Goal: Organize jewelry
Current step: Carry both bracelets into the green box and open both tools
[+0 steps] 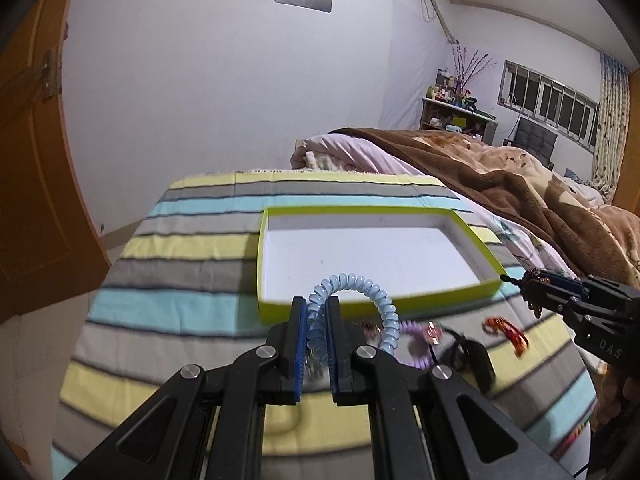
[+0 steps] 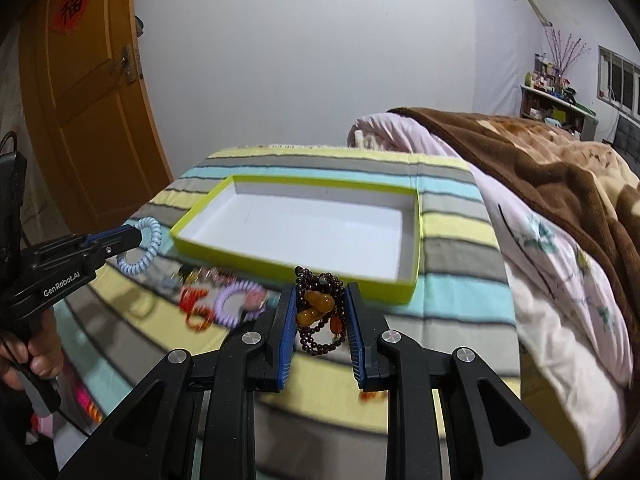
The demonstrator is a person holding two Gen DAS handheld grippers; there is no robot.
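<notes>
Holding items aloft, left gripper point(image 1: 317, 312) pinches a blue coil bracelet point(image 1: 352, 300) and right gripper point(image 2: 321, 308) pinches a dark bead string point(image 2: 320, 312). At frame centre the box point(image 2: 408, 284) sits empty; purple coil point(image 2: 236, 300) and red piece point(image 2: 196, 308) remain lower left.

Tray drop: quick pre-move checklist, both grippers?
1. Left gripper shut on blue coil band: ok.
2. Right gripper shut on bead bracelet: ok.
3. Yellow-green tray has no contents showing, room to drop: ok.
4. Both loads lifted off the striped cloth: ok.
5. Either gripper already over the tray: not ok, both on the near side of its front wall.
6. Purple coil band and red piece lying on the cloth, out of the drop path: cannot tell, blurred.
</notes>
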